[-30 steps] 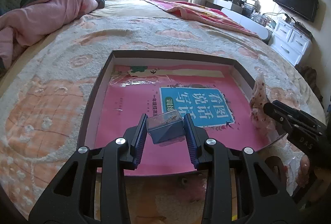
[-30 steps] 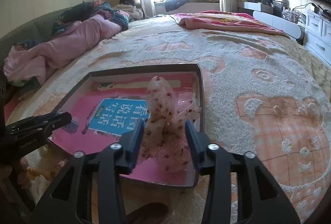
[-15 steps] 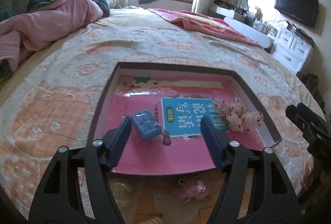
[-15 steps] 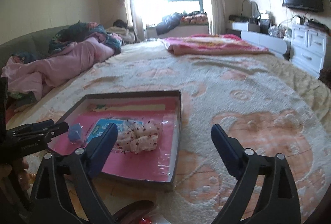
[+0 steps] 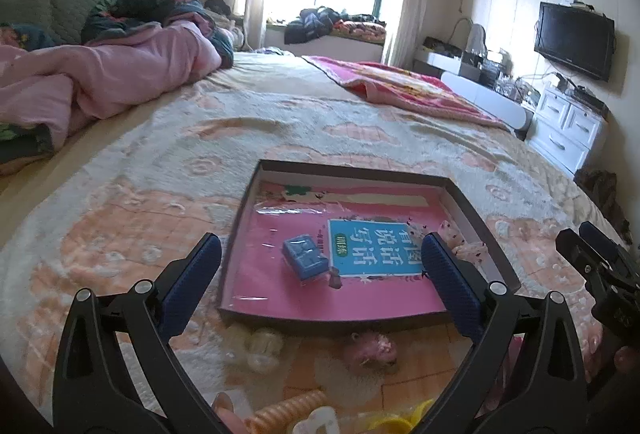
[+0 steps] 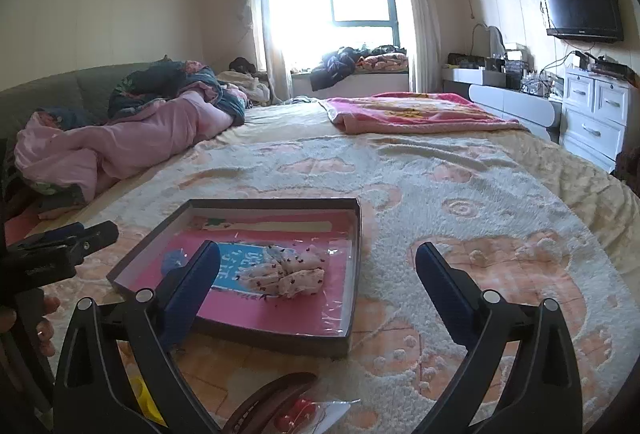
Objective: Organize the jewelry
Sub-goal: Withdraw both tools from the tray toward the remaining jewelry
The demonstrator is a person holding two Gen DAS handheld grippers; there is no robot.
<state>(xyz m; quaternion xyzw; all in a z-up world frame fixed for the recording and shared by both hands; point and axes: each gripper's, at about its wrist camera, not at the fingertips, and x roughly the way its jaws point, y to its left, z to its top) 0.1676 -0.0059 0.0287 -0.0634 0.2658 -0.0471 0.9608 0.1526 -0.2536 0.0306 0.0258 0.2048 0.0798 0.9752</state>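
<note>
Jewelry box [image 5: 306,262], small and blue, lies in the tray [image 5: 362,171] mid-frame beside the spotted scrunchie [image 6: 290,270]; with the left gripper [image 5: 320,266] opening empty and the right gripper [image 6: 318,272] spread empty, lift both clear, then reach low for loose pieces.

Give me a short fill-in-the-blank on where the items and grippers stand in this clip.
1. The small blue box lies inside the shallow ____.
2. The speckled fabric pouch rests in the tray, held by ____ gripper.
3. The left gripper and the right gripper both stand ____.
4. The tray sits on a ____.

Missing words: tray; neither; open; bed
</note>
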